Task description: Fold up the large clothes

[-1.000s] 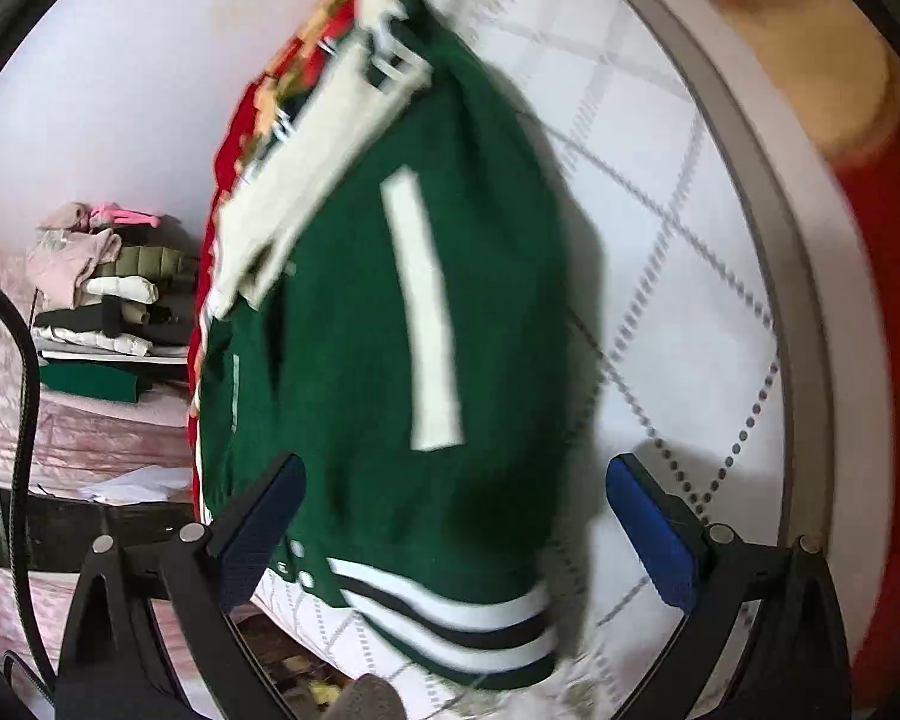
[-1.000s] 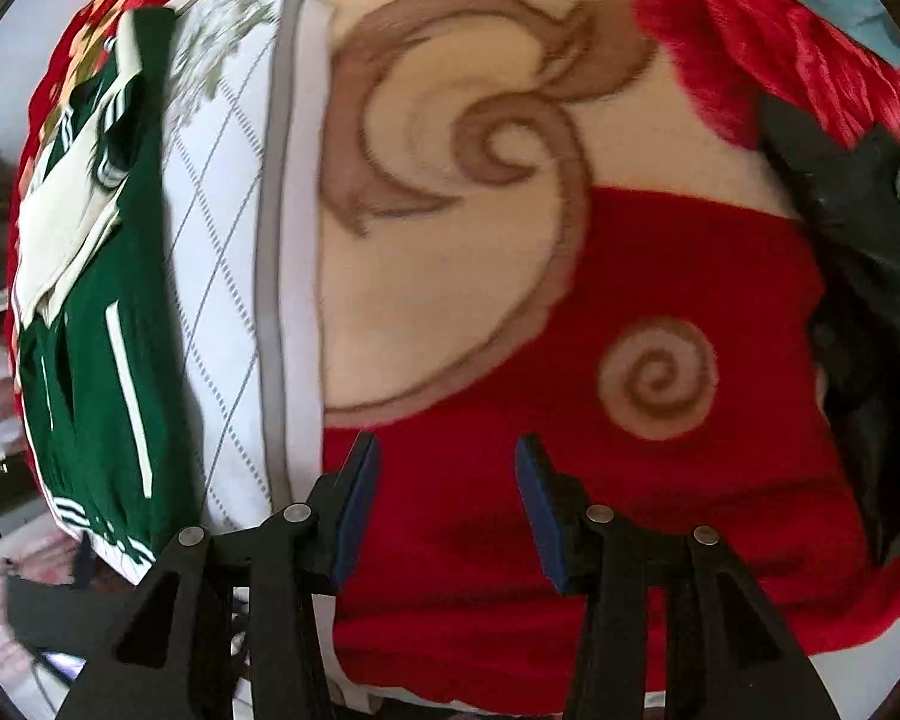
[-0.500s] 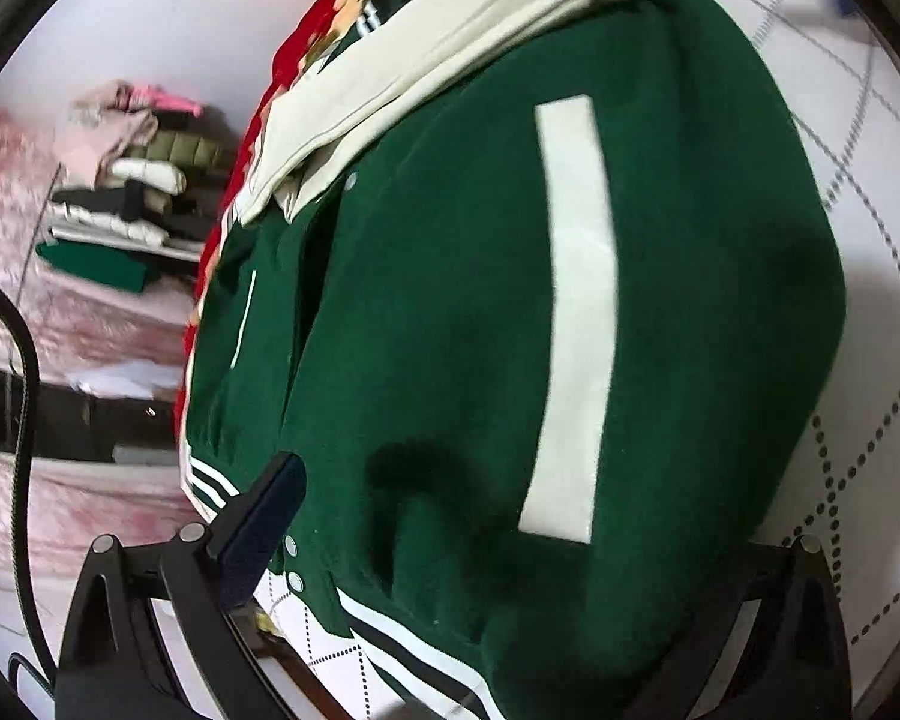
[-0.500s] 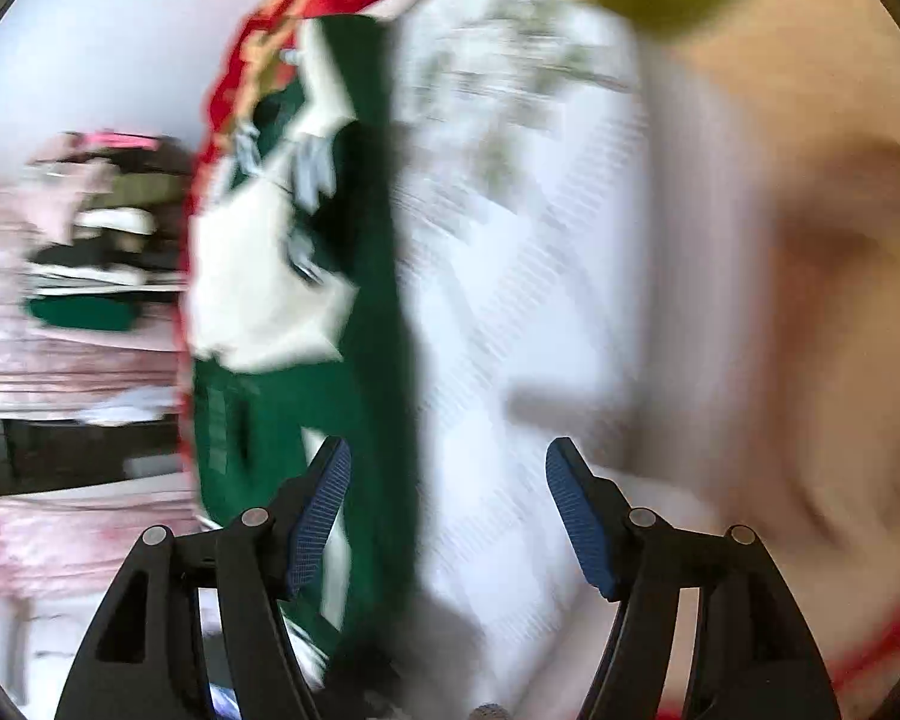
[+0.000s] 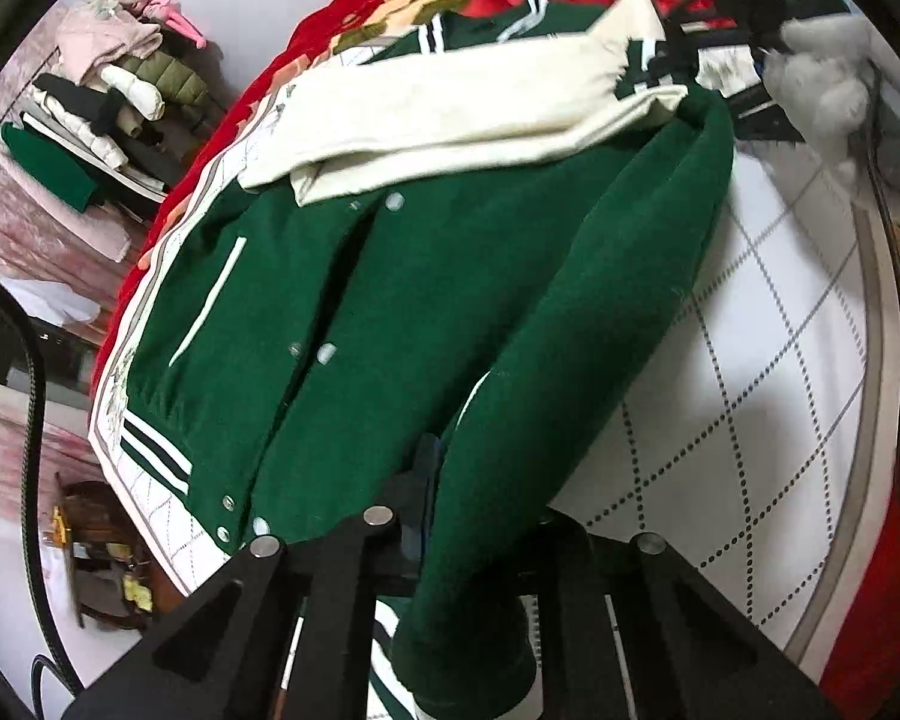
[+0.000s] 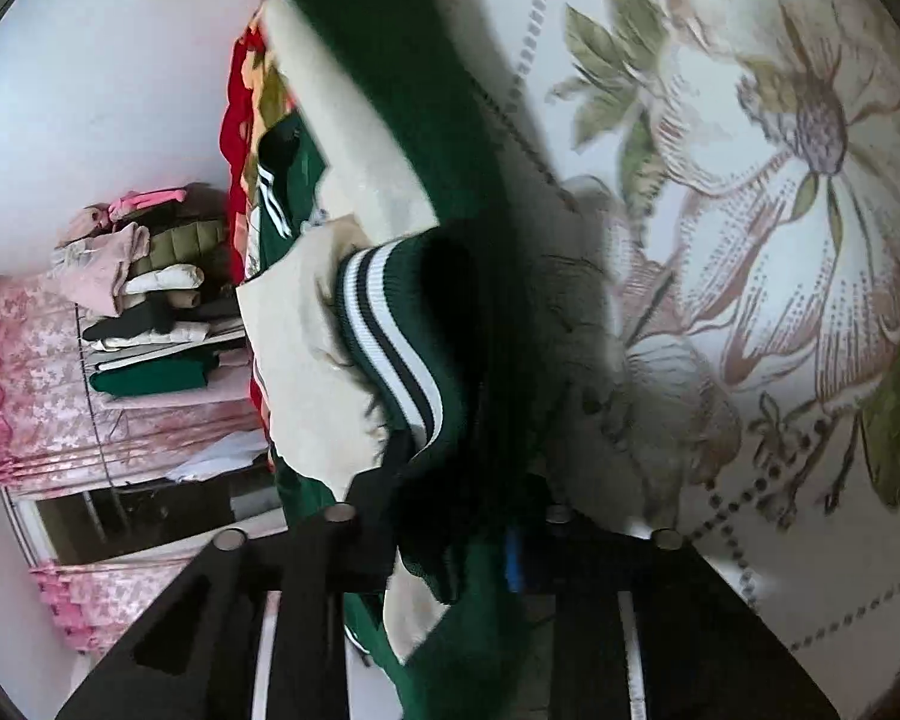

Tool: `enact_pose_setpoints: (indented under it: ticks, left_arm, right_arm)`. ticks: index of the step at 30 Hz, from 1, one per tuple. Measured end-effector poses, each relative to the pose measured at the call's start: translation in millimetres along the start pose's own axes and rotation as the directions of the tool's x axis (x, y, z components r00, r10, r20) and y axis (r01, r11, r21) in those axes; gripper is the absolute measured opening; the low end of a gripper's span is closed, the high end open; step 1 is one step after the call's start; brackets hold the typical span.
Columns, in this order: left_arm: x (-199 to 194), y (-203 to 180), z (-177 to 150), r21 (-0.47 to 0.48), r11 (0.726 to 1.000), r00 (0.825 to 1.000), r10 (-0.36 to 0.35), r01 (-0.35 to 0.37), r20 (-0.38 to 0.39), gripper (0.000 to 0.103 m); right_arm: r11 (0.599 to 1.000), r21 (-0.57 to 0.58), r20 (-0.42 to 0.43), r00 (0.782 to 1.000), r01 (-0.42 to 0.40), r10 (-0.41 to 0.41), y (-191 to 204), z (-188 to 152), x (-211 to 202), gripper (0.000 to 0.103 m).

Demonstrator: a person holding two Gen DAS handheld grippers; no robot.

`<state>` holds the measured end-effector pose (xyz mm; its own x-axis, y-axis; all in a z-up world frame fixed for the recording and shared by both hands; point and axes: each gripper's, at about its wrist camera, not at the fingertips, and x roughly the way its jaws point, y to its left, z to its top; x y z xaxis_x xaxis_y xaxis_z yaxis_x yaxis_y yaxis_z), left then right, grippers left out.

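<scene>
A green varsity jacket (image 5: 390, 312) with cream sleeves and striped cuffs lies on a white quilted sheet (image 5: 750, 396) on the bed. My left gripper (image 5: 480, 516) is shut on the jacket's folded green right side near the hem. My right gripper (image 6: 450, 540) is shut on the jacket's upper part by the striped green collar (image 6: 390, 336). In the right wrist view the cream sleeve (image 6: 306, 330) hangs to the left of the collar.
A stack of folded clothes (image 5: 102, 102) sits on a pink-covered surface at far left, also in the right wrist view (image 6: 144, 300). A red patterned blanket (image 5: 882, 600) lies under the sheet. Grey and dark items (image 5: 810, 84) lie at the bed's far right.
Both grippers moved in to the jacket and closed on it: the left on the green side near the hem, the right at the collar. Both were open before.
</scene>
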<state>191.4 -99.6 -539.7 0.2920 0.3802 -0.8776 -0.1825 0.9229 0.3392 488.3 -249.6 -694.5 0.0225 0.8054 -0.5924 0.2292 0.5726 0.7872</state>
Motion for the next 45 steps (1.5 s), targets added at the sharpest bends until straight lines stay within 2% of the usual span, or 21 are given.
enact_pose_setpoints:
  ticks: [5,9,12,16,18,22,27,29,30,31,32,33,34,35,36,38,40,42,43,44,45]
  left_arm:
    - [-21,39,6,-0.033,0.997,0.996,-0.071,0.072,0.045,0.009]
    - [-30,84,13,-0.076,0.99,0.991,-0.112,0.118,0.072,0.009]
    - [-30,128,20,-0.144,0.974,0.983,-0.166,0.176,0.082,0.009]
    - [-17,186,28,-0.211,0.951,0.973,-0.214,0.228,0.087,0.009]
    - [-3,217,31,-0.247,0.936,0.968,-0.239,0.25,0.075,0.01]
    - [44,288,39,-0.327,0.902,0.958,-0.282,0.282,0.049,0.015]
    - [130,354,38,-0.426,0.849,0.933,-0.359,0.313,-0.031,0.019]
    - [163,373,31,-0.475,0.817,0.911,-0.406,0.327,-0.072,0.033]
    - [179,384,24,-0.511,0.793,0.896,-0.434,0.333,-0.089,0.04]
    - [189,394,17,-0.535,0.782,0.894,-0.436,0.32,-0.103,0.054]
    - [192,401,12,-0.552,0.77,0.891,-0.443,0.32,-0.102,0.056]
    - [193,411,5,-0.585,0.742,0.883,-0.461,0.329,-0.088,0.057]
    - [191,418,0,-0.604,0.734,0.889,-0.449,0.311,-0.089,0.071]
    - [189,424,-6,-0.619,0.733,0.899,-0.427,0.283,-0.095,0.091]
    - [186,430,-13,-0.636,0.727,0.907,-0.409,0.257,-0.101,0.094]
    - [179,439,-29,-0.677,0.708,0.92,-0.375,0.202,-0.118,0.094]
    - [175,442,-40,-0.69,0.71,0.93,-0.336,0.144,-0.151,0.094]
    - [165,438,-42,-0.688,0.714,0.939,-0.312,0.13,-0.147,0.094]
    - [159,433,-40,-0.675,0.725,0.944,-0.301,0.134,-0.135,0.094]
    - [156,423,-35,-0.652,0.745,0.947,-0.294,0.144,-0.127,0.094]
    - [158,411,-29,-0.616,0.776,0.95,-0.277,0.134,-0.142,0.094]
  right_arm:
    - [0.996,-0.074,0.051,0.998,0.04,-0.036,57,-14,-25,0.02]
    - [0.984,-0.157,0.081,0.994,0.08,-0.068,122,-28,-38,0.02]
    - [0.97,-0.208,0.103,0.989,0.126,-0.107,174,-37,-36,0.019]
    - [0.943,-0.256,0.124,0.975,0.211,-0.184,252,-49,0,0.019]
    - [0.934,-0.257,0.133,0.966,0.249,-0.221,279,-54,23,0.019]
    - [0.901,-0.269,0.149,0.939,0.341,-0.311,339,-58,100,0.019]
    - [0.855,-0.289,0.138,0.902,0.431,-0.409,367,-62,205,0.019]
    - [0.832,-0.302,0.122,0.885,0.465,-0.45,370,-62,243,0.02]
    - [0.823,-0.311,0.107,0.878,0.476,-0.467,368,-61,260,0.026]
    - [0.816,-0.326,0.091,0.875,0.477,-0.475,370,-61,276,0.031]
    - [0.819,-0.339,0.077,0.882,0.462,-0.465,370,-63,287,0.04]
    - [0.832,-0.348,0.062,0.896,0.432,-0.439,369,-64,290,0.044]
    - [0.859,-0.358,0.029,0.924,0.367,-0.382,369,-65,291,0.044]
    - [0.891,-0.362,-0.015,0.954,0.274,-0.299,368,-67,288,0.045]
    - [0.909,-0.359,-0.041,0.969,0.213,-0.243,366,-70,281,0.051]
    - [0.915,-0.355,-0.031,0.976,0.189,-0.214,359,-74,257,0.062]
    - [0.907,-0.356,0.02,0.972,0.226,-0.235,343,-78,219,0.062]
    - [0.888,-0.353,0.082,0.955,0.296,-0.285,326,-76,184,0.063]
    - [0.873,-0.351,0.122,0.94,0.34,-0.317,313,-75,164,0.065]
    - [0.857,-0.344,0.152,0.923,0.384,-0.353,301,-74,149,0.071]
    - [0.842,-0.329,0.177,0.904,0.428,-0.39,287,-72,136,0.073]
